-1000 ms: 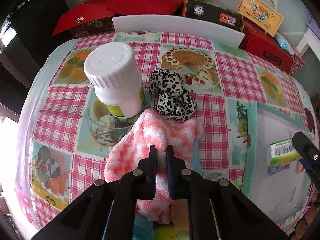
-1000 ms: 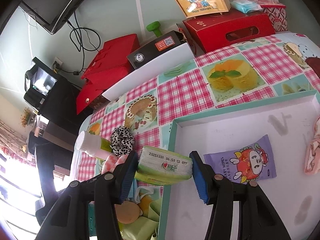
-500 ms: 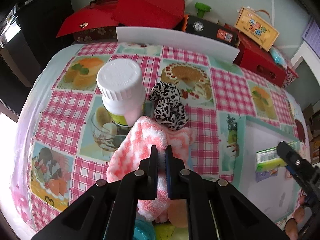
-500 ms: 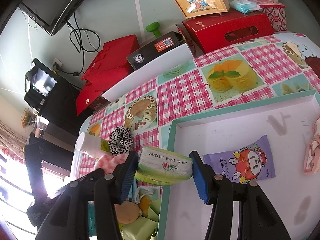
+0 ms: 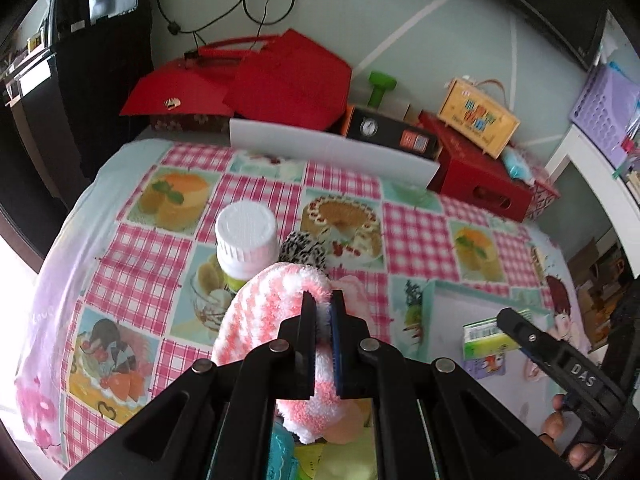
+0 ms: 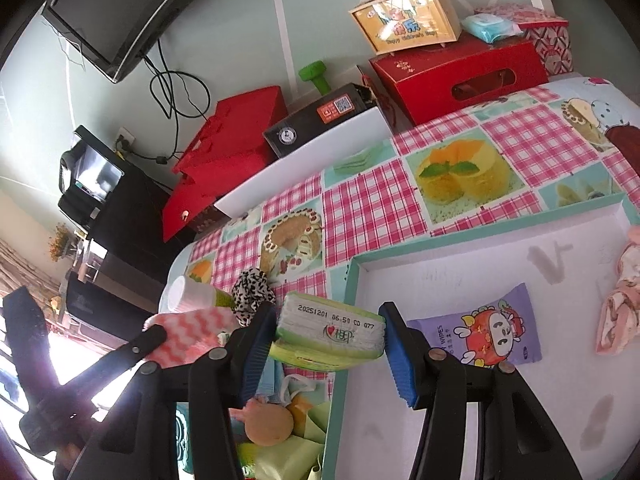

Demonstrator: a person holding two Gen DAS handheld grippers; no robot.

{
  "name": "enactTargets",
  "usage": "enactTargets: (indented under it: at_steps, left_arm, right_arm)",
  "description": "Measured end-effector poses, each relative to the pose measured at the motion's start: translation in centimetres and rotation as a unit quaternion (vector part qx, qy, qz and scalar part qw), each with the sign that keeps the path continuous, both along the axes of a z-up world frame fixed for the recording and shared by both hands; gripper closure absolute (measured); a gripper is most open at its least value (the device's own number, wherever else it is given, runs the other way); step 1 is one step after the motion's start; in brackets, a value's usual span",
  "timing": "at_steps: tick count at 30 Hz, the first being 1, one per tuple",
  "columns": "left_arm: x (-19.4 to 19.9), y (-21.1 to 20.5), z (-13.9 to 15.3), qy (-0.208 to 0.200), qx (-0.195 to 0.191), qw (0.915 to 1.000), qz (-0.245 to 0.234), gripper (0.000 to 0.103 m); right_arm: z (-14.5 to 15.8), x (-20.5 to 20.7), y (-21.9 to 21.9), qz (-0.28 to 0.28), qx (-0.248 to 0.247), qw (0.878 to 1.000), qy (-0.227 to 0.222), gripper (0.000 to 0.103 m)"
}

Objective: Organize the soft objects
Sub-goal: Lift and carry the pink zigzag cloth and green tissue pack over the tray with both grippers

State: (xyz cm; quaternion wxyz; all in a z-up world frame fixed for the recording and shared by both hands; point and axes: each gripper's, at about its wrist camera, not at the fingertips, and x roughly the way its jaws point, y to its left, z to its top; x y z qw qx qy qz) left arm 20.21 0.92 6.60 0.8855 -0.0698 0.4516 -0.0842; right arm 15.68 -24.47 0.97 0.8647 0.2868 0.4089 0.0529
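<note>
Pink-and-white fuzzy sock (image 5: 264, 312) is pinched between the nearly closed jaws of the left gripper (image 5: 324, 340), which is angled steeply downward over the checked tablecloth (image 5: 416, 240). The sock is draped over the fingers and hangs below them, in front of a white-capped bottle (image 5: 246, 236) and a black-and-white scrunchie (image 5: 304, 254) that sit on the cloth. In the right wrist view, a green tissue pack (image 6: 330, 334) is clamped between the blue pads (image 6: 400, 356) of the right gripper (image 6: 326, 340), which is tilted downward over the near left corner of a teal-rimmed white tray (image 6: 480, 224). A purple wipes packet (image 6: 484, 328) and a crumpled pink cloth (image 6: 620, 312) lie inside the tray. At the lower right edge of the left wrist view, fingers of the person's right hand (image 5: 560, 432) are seen wrapped around the right gripper's handle.
</note>
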Motion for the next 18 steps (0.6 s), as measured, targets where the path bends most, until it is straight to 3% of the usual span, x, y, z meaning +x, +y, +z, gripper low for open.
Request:
enactTargets:
  at_steps: [10,18]
  left_arm:
    - [-2.3,1.0,4.3,-0.068,-0.016,0.9975,0.009,0.097]
    - [-5.0,1.5,8.0,-0.130,-0.032,0.9909,0.011,0.097]
  right_arm:
    - [1.5,-0.9,-1.0,-0.012,0.007,1.000,-0.024,0.047]
    - [2.9,-1.9,-2.7,-0.032,0.009,0.999,-0.043,0.047]
